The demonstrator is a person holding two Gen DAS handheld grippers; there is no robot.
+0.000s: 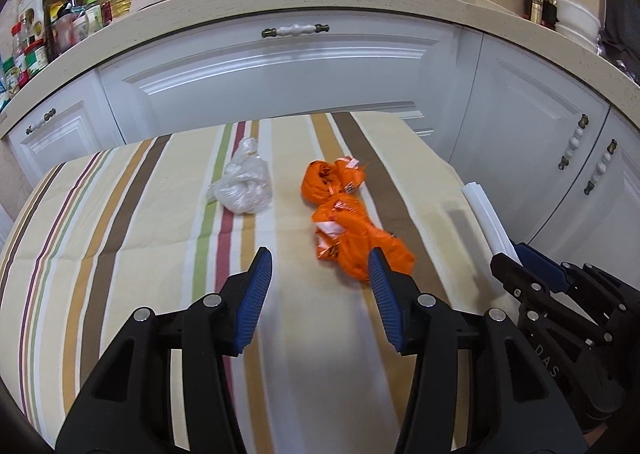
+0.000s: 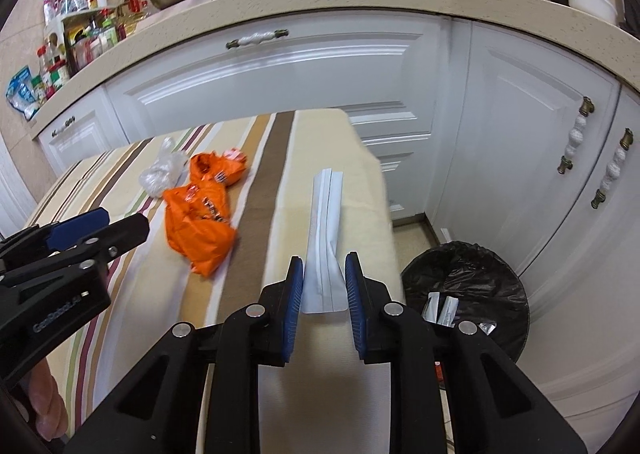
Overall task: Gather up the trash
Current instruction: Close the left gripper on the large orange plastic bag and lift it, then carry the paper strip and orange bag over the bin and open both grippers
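We take the striped desk [image 1: 120, 214] as our landmark. Near its middle lies a crumpled orange bag [image 1: 344, 222], and just to the left of it on the same cloth sits a clear plastic bag [image 1: 242, 186], knotted and apart from the orange one. Our left gripper [image 1: 320, 266] hangs over the near part of the desk with its jaws apart and nothing between them; the right pad overlaps the near end of the orange bag in the picture, though we cannot tell if it touches. Along the desk's right edge lies a long white wrapper [image 2: 326, 230]. Our right gripper [image 2: 322, 274] is closed on the near end of that wrapper, the blue pads pressing it from both sides so that it pinches inward. On the floor beside the desk's right edge stands a bin with a black liner [image 2: 480, 274], with a few white scraps already inside.
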